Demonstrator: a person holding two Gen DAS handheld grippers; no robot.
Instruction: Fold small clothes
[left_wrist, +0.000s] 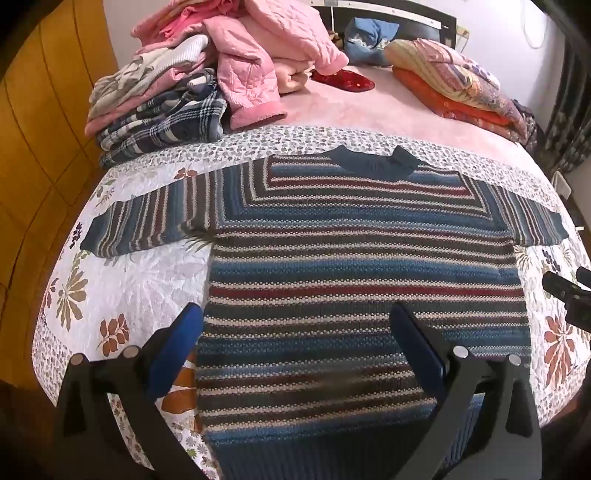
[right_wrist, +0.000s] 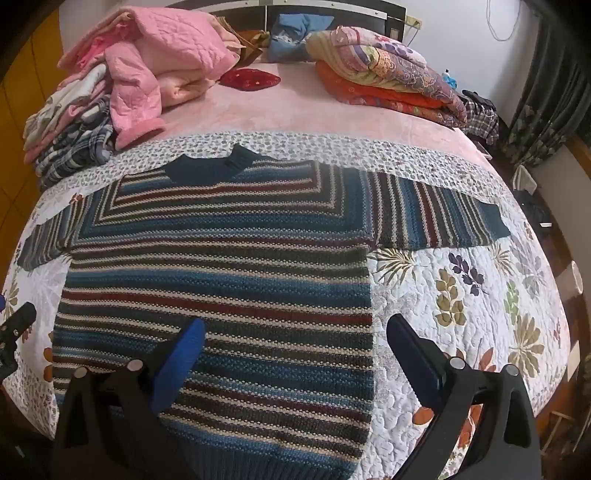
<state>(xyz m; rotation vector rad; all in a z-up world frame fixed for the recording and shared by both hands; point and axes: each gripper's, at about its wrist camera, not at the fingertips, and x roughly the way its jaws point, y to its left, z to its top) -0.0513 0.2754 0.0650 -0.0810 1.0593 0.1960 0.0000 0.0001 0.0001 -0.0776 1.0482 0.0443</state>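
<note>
Striped sweater (left_wrist: 362, 266) lies flat, sleeves spread, centre frame on the bed quilt (left_wrist: 122, 280); no fold made yet. Left claw (left_wrist: 295, 332) and right claw (right_wrist: 295, 343) gape, empty, above its hem.

striped knit sweater (left_wrist: 362, 266) lies flat, unfolded, on the floral quilt (left_wrist: 122, 280); both sleeves spread sideways, dark blue collar at far end, hem nearest

a white floral quilt (right_wrist: 461, 295) covers the near bed, a pink blanket (right_wrist: 295, 114) beyond it. folded patterned quilts (right_wrist: 388, 74) lie far right, a red cushion (right_wrist: 251, 78) and blue pillow (right_wrist: 291, 35) behind.
</note>
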